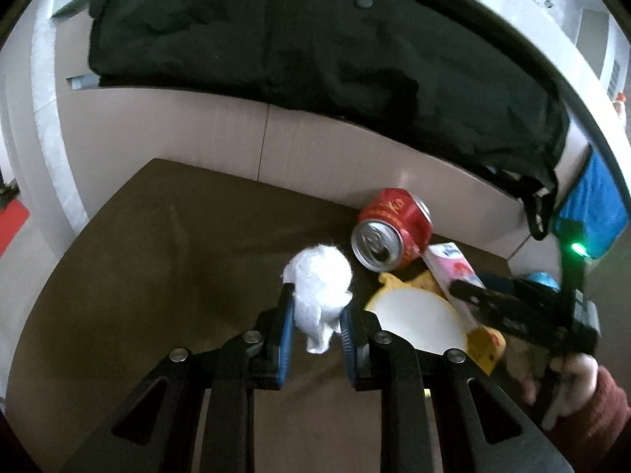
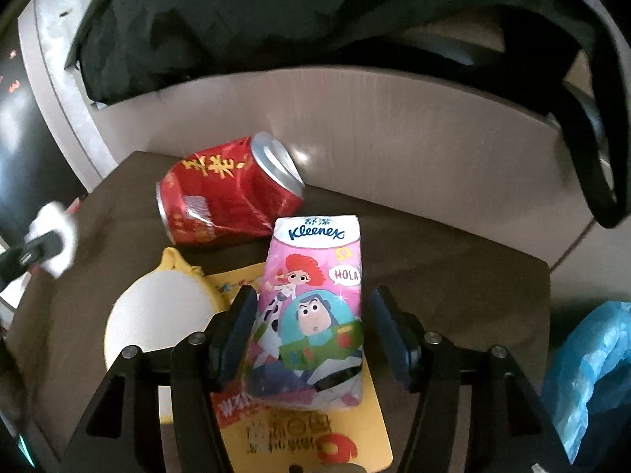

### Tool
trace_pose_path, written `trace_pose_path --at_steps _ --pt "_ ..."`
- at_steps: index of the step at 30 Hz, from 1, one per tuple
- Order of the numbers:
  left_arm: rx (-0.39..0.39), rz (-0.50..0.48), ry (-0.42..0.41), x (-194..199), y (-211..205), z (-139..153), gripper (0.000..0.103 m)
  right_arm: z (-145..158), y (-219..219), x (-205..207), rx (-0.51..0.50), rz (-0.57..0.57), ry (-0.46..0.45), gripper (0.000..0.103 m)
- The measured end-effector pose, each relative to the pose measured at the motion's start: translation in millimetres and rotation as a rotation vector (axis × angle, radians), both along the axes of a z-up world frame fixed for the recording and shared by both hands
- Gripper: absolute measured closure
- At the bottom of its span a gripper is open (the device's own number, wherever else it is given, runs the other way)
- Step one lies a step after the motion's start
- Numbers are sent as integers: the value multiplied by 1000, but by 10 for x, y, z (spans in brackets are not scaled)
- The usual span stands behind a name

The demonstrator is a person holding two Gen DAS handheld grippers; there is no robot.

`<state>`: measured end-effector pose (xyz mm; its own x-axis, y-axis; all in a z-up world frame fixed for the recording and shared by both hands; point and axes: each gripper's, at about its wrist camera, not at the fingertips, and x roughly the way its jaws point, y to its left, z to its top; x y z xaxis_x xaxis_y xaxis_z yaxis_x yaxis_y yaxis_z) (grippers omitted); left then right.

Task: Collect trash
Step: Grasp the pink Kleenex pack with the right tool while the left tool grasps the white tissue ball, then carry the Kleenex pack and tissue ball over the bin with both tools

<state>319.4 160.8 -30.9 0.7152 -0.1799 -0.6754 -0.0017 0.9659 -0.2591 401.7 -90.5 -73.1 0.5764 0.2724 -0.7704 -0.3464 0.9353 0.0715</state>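
Both grippers were busy over the small dark table (image 1: 157, 236). Our left gripper (image 1: 317, 315) was clenched on a crumpled white tissue wad (image 1: 321, 280), its blue pads pinching the narrow lower part so that the fluffy bulk stood out beyond the tips; we judged this grip was chosen because the wad is soft and squeezes down easily. In the right wrist view the same wad showed at the far left, held off the table edge.

Our right gripper (image 2: 311, 323) stood released around the pink Kleenex pack (image 2: 311, 307): 1 finger on each side, a clear gap on the right, and the left pad so close that we could not tell whether it touched. The pack lay on a yellow printed card (image 2: 307, 433), likely straddled lengthwise so the jaws could close across its narrow width.

Just left of the pack lay a round white and yellow piece (image 2: 157, 315), flat on the table. Farther on, a dented red can (image 2: 228, 193) lay on its side near the far wall, touching or nearly touching the pack's far end.

For containers, we saw only 1 candidate: a blue plastic bag (image 2: 587, 378) at the right, off the table. Its contents were hidden. A black garment (image 1: 315, 47) hung above, farthest of all.
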Motion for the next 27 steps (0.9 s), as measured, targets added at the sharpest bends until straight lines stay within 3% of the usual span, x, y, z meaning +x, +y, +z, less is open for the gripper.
trace_pose_path --at_steps 6,12,27 --pt "17 -10 -14 -246 -113 26 81 -66 84 107 -42 -4 36 45" --pt "10 -40 -14 -401 -153 25 81 19 101 -68 -29 9 23 54" --pt "19 -141 -97 -648 -839 410 81 857 -581 -916 112 -37 -130 55"
